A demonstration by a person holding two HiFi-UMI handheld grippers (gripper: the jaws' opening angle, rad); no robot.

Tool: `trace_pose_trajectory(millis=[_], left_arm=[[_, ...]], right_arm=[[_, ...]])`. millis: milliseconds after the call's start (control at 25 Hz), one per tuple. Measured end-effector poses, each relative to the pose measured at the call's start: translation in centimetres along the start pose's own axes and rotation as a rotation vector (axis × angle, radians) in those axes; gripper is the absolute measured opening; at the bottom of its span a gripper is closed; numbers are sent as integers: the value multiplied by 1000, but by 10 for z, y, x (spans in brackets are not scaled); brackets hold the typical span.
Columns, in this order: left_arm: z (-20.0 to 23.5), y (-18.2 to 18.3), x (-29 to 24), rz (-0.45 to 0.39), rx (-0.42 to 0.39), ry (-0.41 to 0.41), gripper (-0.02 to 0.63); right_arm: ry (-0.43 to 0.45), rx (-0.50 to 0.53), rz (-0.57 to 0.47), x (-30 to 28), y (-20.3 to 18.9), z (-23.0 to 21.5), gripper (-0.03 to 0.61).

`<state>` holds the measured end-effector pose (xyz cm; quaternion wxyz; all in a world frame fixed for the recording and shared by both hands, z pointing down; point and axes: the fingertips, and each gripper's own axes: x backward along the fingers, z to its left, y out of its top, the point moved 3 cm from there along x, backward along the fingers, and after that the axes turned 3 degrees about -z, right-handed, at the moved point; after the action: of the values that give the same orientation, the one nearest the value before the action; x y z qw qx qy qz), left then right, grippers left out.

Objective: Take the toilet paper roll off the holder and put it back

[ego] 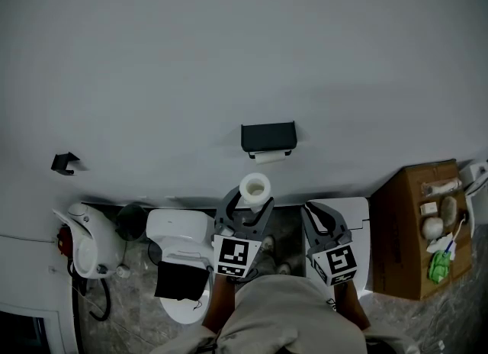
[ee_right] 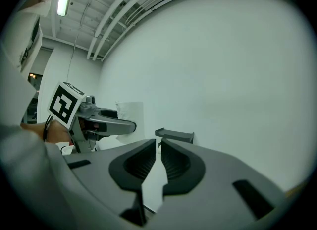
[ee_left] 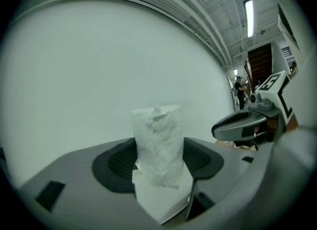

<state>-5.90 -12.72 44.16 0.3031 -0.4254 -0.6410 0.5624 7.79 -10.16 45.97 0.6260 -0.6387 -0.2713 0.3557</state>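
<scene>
A white toilet paper roll is pinched between the jaws of my left gripper, which is shut on it, a short way below the holder. The left gripper view shows the roll upright between the dark pads, its wrap crinkled. The black holder is fixed to the pale wall, and a scrap of white paper hangs under it. My right gripper is to the right of the roll, shut and holding nothing. The right gripper view has its jaws nearly touching, with the holder just beyond them.
A white toilet stands low left of the grippers, with a white tank-like unit further left. A small black hook is on the wall. A cardboard box with several small items on top stands at the right.
</scene>
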Motion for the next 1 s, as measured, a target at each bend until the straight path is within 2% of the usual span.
trace_pose_trajectory(millis=[560, 1000], left_arm=[[3, -3, 0, 10, -6, -16, 296], [26, 1, -30, -1, -4, -29, 295]], right_arm=[[-6, -9, 3, -7, -1, 1, 29], [-13, -12, 14, -39, 4, -14, 28]])
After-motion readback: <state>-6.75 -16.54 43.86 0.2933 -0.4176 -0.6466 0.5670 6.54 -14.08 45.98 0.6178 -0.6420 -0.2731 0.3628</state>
